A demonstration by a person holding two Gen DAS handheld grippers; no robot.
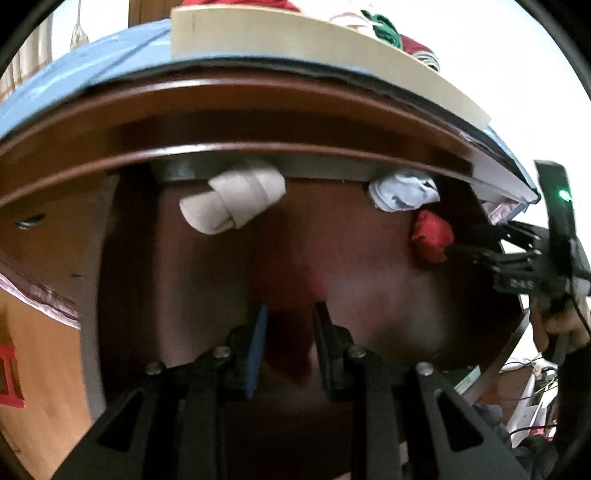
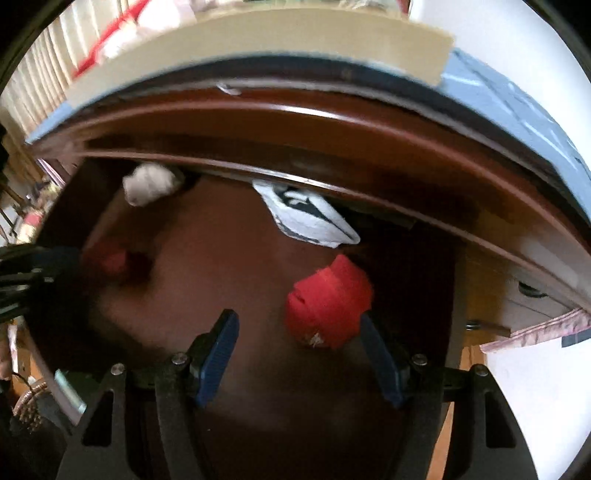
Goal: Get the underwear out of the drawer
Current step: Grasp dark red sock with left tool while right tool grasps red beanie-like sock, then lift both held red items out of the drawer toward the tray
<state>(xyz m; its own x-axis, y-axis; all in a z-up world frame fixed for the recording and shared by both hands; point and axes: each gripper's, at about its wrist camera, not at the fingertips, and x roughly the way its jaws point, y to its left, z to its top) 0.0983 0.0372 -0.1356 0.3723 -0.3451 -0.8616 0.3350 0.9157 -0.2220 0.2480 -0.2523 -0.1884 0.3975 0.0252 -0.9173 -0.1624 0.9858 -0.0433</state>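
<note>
Lifting a dark red roll (image 1: 291, 332) out of the drawer (image 1: 207, 295), left tongs (image 1: 290, 325) clamped on it; right tongs (image 2: 297, 332) wide, nearing bright red roll (image 2: 328, 302) to close next.

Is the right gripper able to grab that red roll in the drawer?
Probably yes. The right gripper is open, and the red roll lies just ahead by one of its fingers, with nothing covering it inside the drawer.

A home, probably a bedroom, though the view is blurred. Ahead of the gripper an open dark wooden drawer (image 1: 369, 258) holds rolled underwear (image 1: 232, 203); above it, folded clothes (image 1: 384, 29) sit on the furniture top, with pale curtains (image 2: 48, 74) to the gripper's left.
</note>
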